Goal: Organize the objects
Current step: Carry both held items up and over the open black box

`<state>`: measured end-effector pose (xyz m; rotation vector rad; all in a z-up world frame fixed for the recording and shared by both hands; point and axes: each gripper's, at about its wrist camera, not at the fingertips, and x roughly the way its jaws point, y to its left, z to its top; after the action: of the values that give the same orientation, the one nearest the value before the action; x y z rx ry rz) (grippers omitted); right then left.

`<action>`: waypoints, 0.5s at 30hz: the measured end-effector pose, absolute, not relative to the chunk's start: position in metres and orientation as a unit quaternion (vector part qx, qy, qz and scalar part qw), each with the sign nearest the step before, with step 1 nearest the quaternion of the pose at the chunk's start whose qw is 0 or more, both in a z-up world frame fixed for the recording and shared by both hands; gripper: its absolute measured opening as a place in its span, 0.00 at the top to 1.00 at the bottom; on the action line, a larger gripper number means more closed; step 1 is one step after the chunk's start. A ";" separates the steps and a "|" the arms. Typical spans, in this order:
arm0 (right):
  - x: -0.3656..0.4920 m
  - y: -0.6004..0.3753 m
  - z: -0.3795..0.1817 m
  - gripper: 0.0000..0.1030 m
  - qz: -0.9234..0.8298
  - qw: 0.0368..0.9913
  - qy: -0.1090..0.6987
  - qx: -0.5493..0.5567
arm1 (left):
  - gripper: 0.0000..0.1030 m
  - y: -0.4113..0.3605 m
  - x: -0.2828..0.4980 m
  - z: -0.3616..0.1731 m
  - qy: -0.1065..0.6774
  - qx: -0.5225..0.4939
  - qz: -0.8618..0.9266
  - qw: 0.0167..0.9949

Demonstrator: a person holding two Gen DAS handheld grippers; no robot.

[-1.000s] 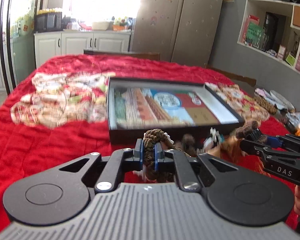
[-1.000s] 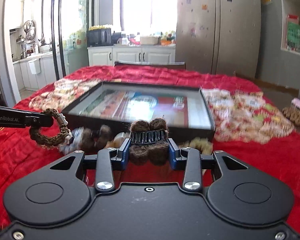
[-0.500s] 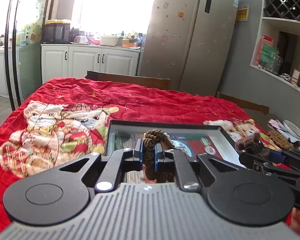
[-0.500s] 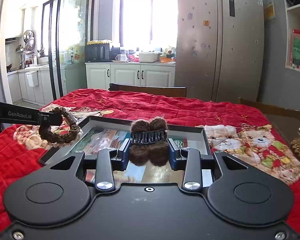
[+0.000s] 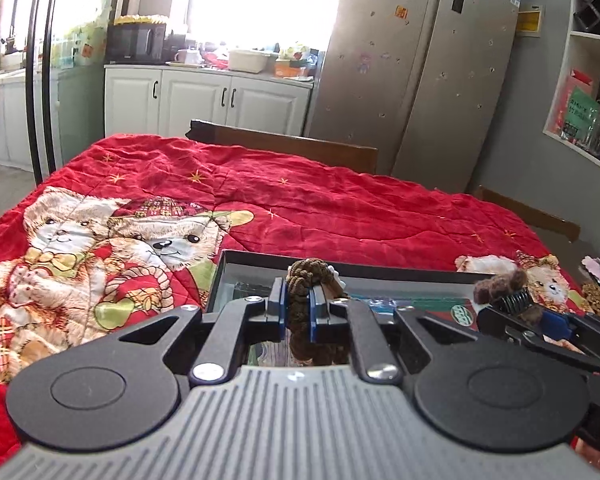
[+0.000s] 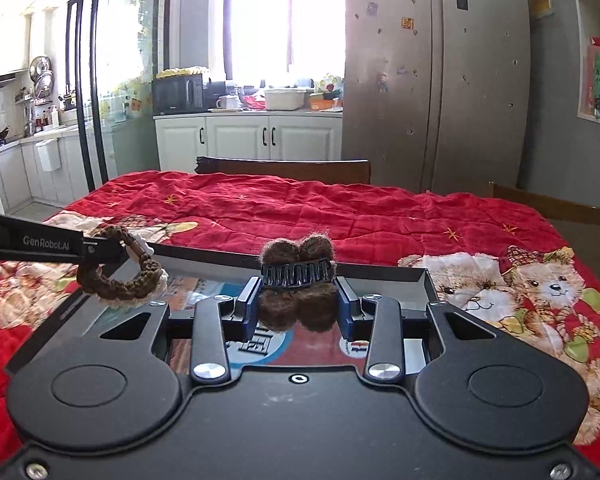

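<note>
Where tray rim [image 6: 380,270] ends, bare quilt [image 6: 340,216].

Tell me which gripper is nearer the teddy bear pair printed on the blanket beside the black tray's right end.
Right. The right gripper, shut on the furry hair claw, sits just left of that bear pair; the left gripper, holding the braided bracelet, is across the tray.

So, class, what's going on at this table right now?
A person is tidying small items with a handheld claw in each hand. The left claw is shut on a brown braided bracelet, and the right claw grips a fuzzy brown hair clip. Both are held above a shallow black tray that sits on the red teddy-bear blanket. Neither item has been set down yet.
</note>
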<state>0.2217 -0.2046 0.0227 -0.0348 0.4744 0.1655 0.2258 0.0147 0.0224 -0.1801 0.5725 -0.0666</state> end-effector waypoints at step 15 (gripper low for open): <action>0.263 -0.209 0.002 0.65 0.078 0.958 0.278 0.003 | 0.86 0.004 0.250 0.001 0.306 -0.091 -0.041 0.947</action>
<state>0.2632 -0.2086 0.0024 0.0066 0.5631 0.1573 0.2504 0.0039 0.0012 -0.1859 0.6221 -0.0827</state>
